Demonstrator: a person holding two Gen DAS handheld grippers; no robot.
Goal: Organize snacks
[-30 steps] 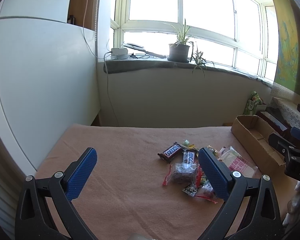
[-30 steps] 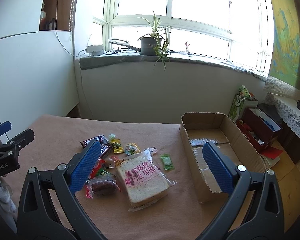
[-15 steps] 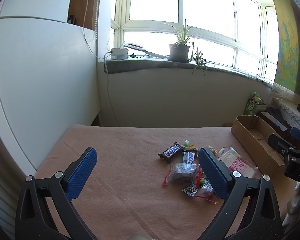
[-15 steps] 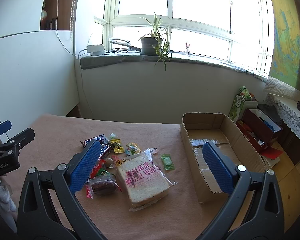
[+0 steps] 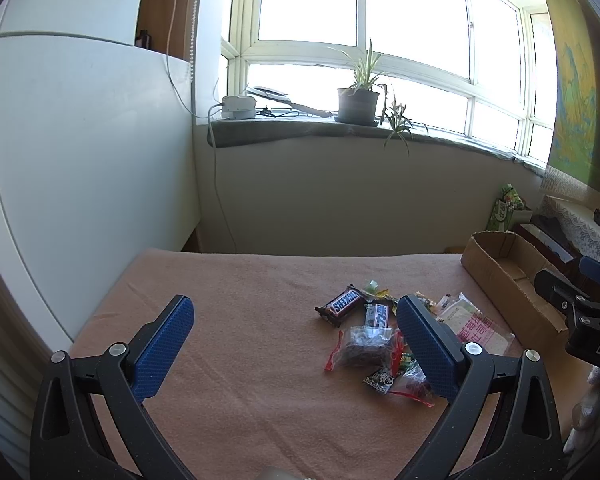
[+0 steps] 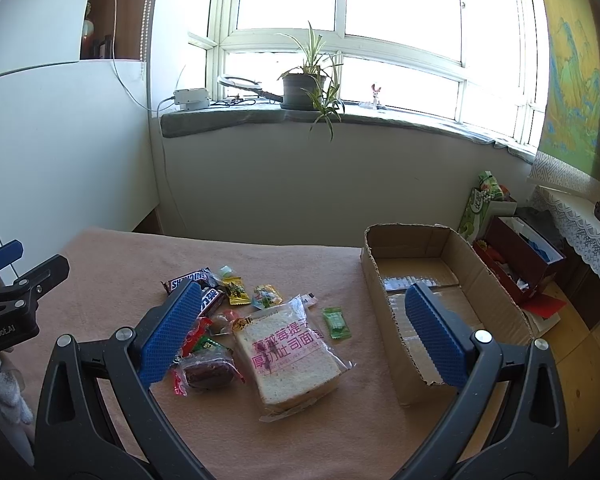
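Several snacks lie in a loose pile on the pink-covered table (image 6: 340, 432). A bagged loaf of sliced bread (image 6: 290, 354) lies in the middle, with a dark cake in clear wrap (image 6: 208, 372) to its left, a Snickers bar (image 6: 186, 278) behind, and a small green sachet (image 6: 336, 322) to its right. An open cardboard box (image 6: 384, 304) stands right of the pile. My right gripper (image 6: 300, 328) hovers open above the bread. My left gripper (image 5: 296, 340) is open above bare cloth left of the Snickers bar (image 5: 342, 300) and the dark cake (image 5: 366, 346).
A white cabinet (image 5: 80, 160) rises along the table's left edge. Behind the table a windowsill holds a potted plant (image 6: 304, 80) and a white power box (image 6: 190, 98). Right of the cardboard box, on the floor, are a red box (image 6: 520, 256) and a green bag (image 6: 482, 204).
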